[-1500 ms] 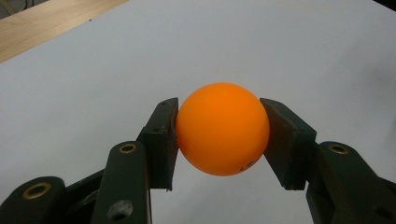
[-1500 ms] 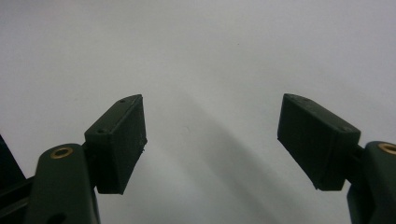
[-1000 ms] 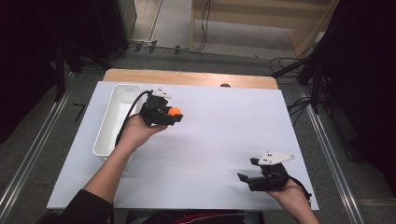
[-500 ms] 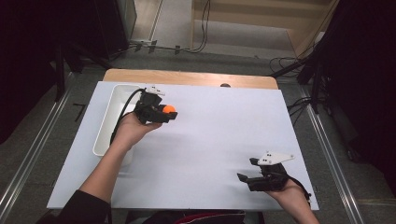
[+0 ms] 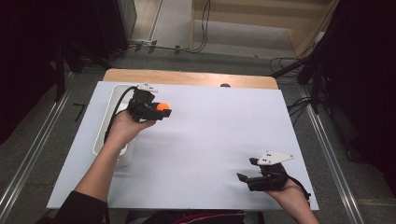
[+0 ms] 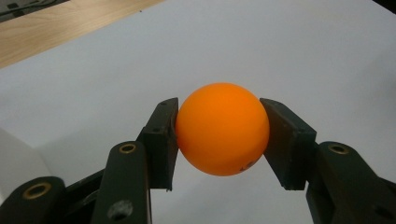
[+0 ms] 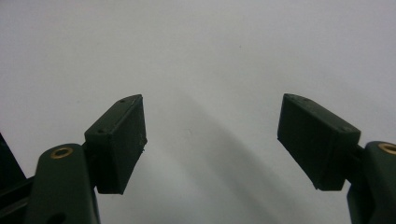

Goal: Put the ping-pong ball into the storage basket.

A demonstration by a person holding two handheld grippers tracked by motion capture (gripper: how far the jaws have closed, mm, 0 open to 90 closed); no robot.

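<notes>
While the left gripper (image 5: 163, 111) is clenching the orange ping-pong ball (image 6: 222, 129) squarely between its pads, the white tray (image 5: 108, 122) is lying just behind it; the right gripper (image 5: 247, 170) is resting released, well apart.

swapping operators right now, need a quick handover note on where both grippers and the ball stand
Left gripper: jaws shut on the orange ball, held above the white sheet just right of the white tray.
Right gripper: jaws open, nothing between them, low over the near right part of the sheet.
Done: ball is picked up and firmly gripped on both sides.
Left: ball has yet to be set down; likely into the tray beside it, though that is a guess. Right gripper is free to help.
</notes>
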